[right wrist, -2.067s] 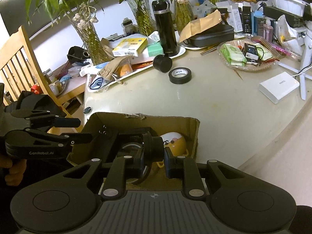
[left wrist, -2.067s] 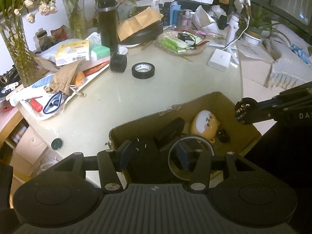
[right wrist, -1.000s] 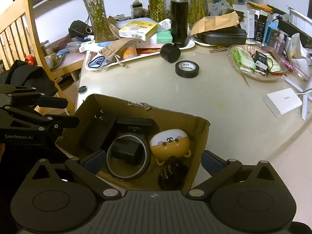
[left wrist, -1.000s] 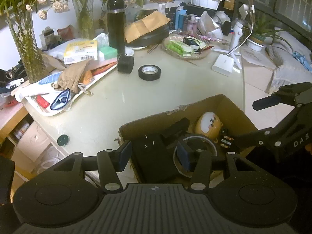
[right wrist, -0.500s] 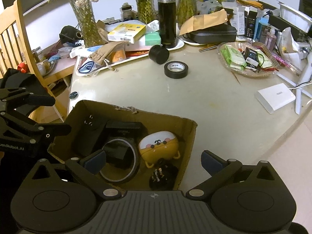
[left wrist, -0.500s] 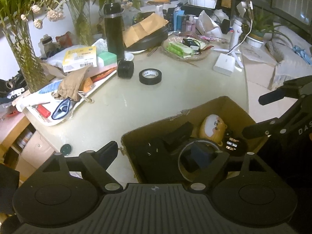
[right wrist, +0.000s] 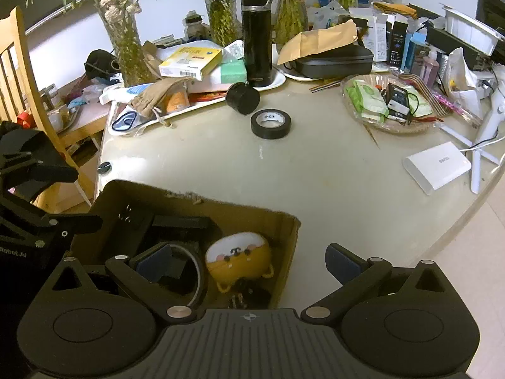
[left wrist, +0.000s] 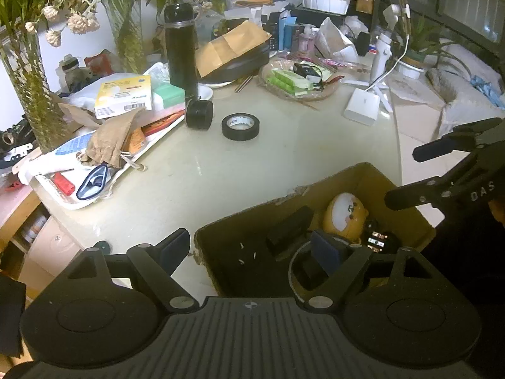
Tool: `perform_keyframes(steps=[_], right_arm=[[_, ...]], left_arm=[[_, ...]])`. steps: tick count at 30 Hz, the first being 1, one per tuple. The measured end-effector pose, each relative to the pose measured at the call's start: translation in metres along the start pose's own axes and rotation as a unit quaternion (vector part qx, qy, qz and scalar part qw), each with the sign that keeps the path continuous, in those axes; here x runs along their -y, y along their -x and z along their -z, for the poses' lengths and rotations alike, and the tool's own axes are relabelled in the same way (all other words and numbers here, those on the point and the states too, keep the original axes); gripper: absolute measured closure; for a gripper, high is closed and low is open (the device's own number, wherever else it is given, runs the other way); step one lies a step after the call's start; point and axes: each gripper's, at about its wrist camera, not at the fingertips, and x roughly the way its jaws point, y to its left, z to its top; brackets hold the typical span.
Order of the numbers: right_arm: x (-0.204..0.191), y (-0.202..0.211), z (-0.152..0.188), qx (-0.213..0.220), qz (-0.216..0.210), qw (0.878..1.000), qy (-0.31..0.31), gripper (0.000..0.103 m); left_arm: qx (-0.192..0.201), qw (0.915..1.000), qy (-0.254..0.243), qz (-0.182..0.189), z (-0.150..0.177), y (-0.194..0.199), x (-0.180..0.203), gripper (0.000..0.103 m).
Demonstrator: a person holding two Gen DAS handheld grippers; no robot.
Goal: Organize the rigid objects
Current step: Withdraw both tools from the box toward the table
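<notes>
A cardboard box (left wrist: pixel 372 173) (right wrist: pixel 246 208) sits at the table's near edge. Inside lie a yellow cartoon-face case (left wrist: pixel 345 214) (right wrist: pixel 240 260), a black plug (left wrist: pixel 377 240), black charger blocks (left wrist: pixel 290 224) (right wrist: pixel 132 218) and a thin ring (right wrist: pixel 197 265). My left gripper (left wrist: pixel 251 248) hangs open over the box's left wall, one finger outside and one inside, holding nothing. My right gripper (right wrist: pixel 247 260) is open astride the box's right wall, also empty. A black tape roll (left wrist: pixel 240 127) (right wrist: pixel 270 123) and a black cap (left wrist: pixel 199 114) (right wrist: pixel 243 97) lie on the table beyond.
A black flask (right wrist: pixel 256 31), a cluttered white tray (left wrist: pixel 94 202), plant vases and a glass dish of packets (right wrist: pixel 388 126) crowd the far side. A white power brick (right wrist: pixel 437 164) lies right. A wooden chair (right wrist: pixel 19 72) stands left.
My left jaws opened wide and let go of the black charger block, which now lies in the box. The right gripper released the black plug earlier and has shifted slightly sideways.
</notes>
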Motion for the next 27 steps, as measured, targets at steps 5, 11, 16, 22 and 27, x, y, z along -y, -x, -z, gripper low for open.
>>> perform_keyframes(steps=[5,11,16,22,27], right_arm=[[0.006,-0.009,-0.009,0.003,0.000,1.000,-0.010,0.000],[0.012,-0.019,-0.024,0.008,0.000,1.000,-0.018,0.000],[0.016,-0.028,-0.040,0.013,0.001,1.000,-0.017,0.000],[0.024,-0.036,-0.065,0.019,-0.007,0.999,-0.029,0.000],[0.028,-0.035,-0.086,0.025,-0.011,0.999,-0.033,0.000]], left_arm=[[0.006,0.9999,0.006,0.008,-0.005,-0.005,-0.004,0.019],[0.005,0.9998,0.008,0.016,-0.011,-0.014,-0.006,0.019],[0.012,0.9997,0.010,0.021,-0.018,-0.018,-0.008,0.019],[0.009,0.9995,0.017,0.025,-0.030,-0.024,-0.012,0.019],[0.012,0.9993,0.017,0.031,-0.038,-0.025,-0.013,0.019]])
